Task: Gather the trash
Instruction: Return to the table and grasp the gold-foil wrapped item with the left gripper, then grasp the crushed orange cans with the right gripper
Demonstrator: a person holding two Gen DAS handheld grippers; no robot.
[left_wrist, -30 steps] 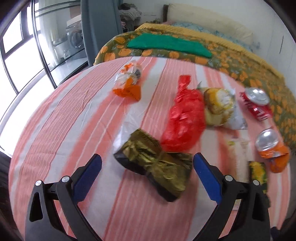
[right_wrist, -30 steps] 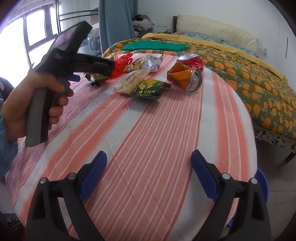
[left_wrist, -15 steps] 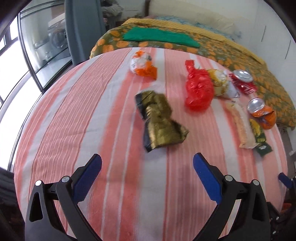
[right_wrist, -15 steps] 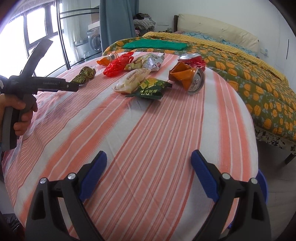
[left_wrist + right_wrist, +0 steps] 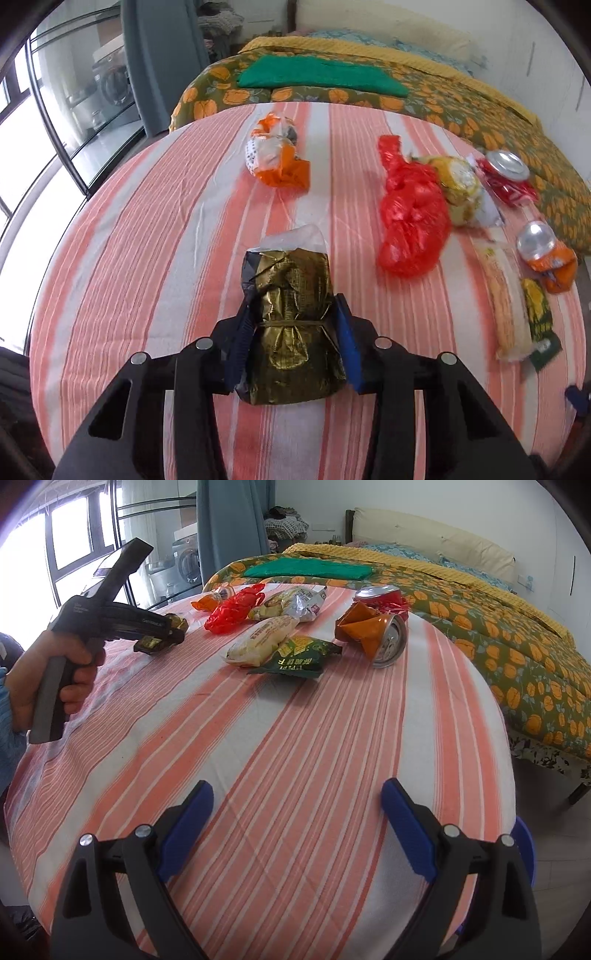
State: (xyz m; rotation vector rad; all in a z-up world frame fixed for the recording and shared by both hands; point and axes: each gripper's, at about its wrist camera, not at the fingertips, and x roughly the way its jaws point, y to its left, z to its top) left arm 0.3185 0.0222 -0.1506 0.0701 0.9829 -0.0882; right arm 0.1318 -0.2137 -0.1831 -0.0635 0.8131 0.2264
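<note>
Wrapper grab in progress. Left wrist view: the left gripper (image 5: 293, 332) had wide-apart jaws and open tablecloth in front of it half a second ago; now its jaws are closing, with the gold foil wrapper (image 5: 288, 325) between the blue pads and pinched at its tied waist. Pads look to be touching the foil on both sides. Wrapper seems to sit on the striped tablecloth (image 5: 147, 229), not lifted yet. Judgement: first piece of trash about secured, next is lift and carry off; no bin visible in either view. Remaining trash lies beyond: orange-white wrapper (image 5: 275, 158), red plastic bag (image 5: 410, 218), yellow snack bag (image 5: 461, 192), red can (image 5: 508, 175), orange can (image 5: 546, 254), pale bun pack (image 5: 511, 299), green packet (image 5: 539, 314).

Right wrist view: right gripper (image 5: 297, 830) unmoved, jaws wide, nothing between them, hovering over bare cloth near the table edge. Only this view shows the person's hand (image 5: 51, 679) squeezing the left gripper's handle, and the wrapper low at the cloth. It cannot confirm pad contact; the left view can.
</note>
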